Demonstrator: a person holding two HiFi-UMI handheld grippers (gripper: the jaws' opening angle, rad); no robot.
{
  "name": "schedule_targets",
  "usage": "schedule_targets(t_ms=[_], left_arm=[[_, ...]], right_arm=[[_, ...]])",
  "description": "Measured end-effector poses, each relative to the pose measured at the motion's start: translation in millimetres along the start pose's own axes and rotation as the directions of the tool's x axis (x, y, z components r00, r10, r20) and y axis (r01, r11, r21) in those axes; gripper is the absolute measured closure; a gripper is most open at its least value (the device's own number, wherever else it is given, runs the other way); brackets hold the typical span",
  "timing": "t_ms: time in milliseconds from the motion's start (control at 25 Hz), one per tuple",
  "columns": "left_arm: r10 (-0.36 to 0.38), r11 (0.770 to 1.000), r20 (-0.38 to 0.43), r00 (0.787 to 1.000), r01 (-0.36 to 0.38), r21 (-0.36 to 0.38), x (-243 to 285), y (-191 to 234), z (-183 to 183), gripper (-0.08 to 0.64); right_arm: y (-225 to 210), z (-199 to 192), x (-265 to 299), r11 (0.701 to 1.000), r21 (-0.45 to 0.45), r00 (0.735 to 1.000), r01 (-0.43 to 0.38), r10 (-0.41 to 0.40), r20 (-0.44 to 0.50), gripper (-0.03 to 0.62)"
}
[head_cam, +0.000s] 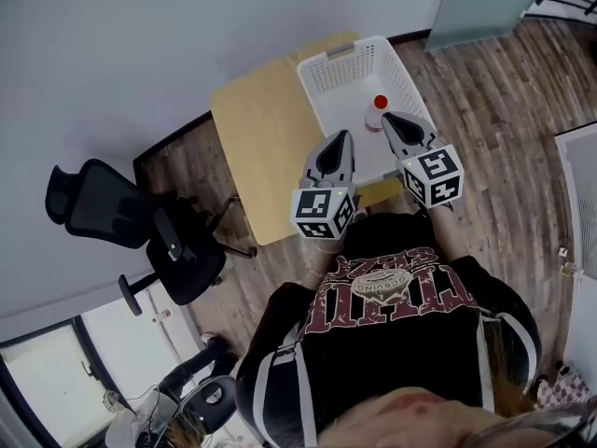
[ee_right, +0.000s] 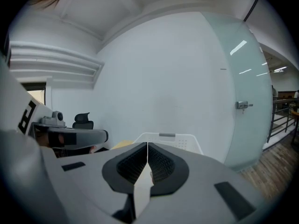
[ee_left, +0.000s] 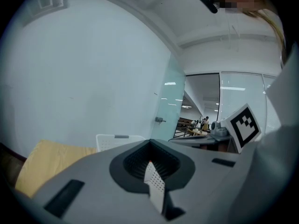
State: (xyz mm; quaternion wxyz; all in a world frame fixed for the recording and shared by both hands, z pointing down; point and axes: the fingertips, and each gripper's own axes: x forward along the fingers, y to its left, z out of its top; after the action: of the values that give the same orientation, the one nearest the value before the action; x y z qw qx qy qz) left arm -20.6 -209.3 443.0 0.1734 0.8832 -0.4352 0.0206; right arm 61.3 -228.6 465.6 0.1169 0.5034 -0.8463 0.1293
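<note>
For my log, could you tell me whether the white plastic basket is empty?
No, a red-capped clear bottle sits inside that white basket.

The person wears a black top [head_cam: 392, 343] with white side stripes and a dark red emblem, its lettering probably too warped to read. The left gripper [head_cam: 345, 138] and right gripper [head_cam: 388, 119] are grey, with dark ribbed jaws, and each carries a black-and-white marker cube [head_cam: 324, 213].

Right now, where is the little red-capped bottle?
In the head view, the bottle sits inside the white basket on the yellow table, just ahead of the right gripper.
</note>
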Motion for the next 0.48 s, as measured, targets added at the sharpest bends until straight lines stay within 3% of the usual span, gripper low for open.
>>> schedule_targets(t_ms=[280, 480], left_arm=[[-0.046, 0.999, -0.033, 0.998, 0.046, -0.008, 11, 5, -11, 0.513], [-0.040, 0.999, -0.051, 0.998, 0.039, -0.023, 13, 11, -18, 0.512]], right_arm=[[-12, -10, 13, 0.999, -0.006, 0.998, 0.053, -0.053, -0.037, 0.572], [-19, -15, 18, 0.998, -0.009, 0.996, 0.060, -0.060, -0.064, 0.572]])
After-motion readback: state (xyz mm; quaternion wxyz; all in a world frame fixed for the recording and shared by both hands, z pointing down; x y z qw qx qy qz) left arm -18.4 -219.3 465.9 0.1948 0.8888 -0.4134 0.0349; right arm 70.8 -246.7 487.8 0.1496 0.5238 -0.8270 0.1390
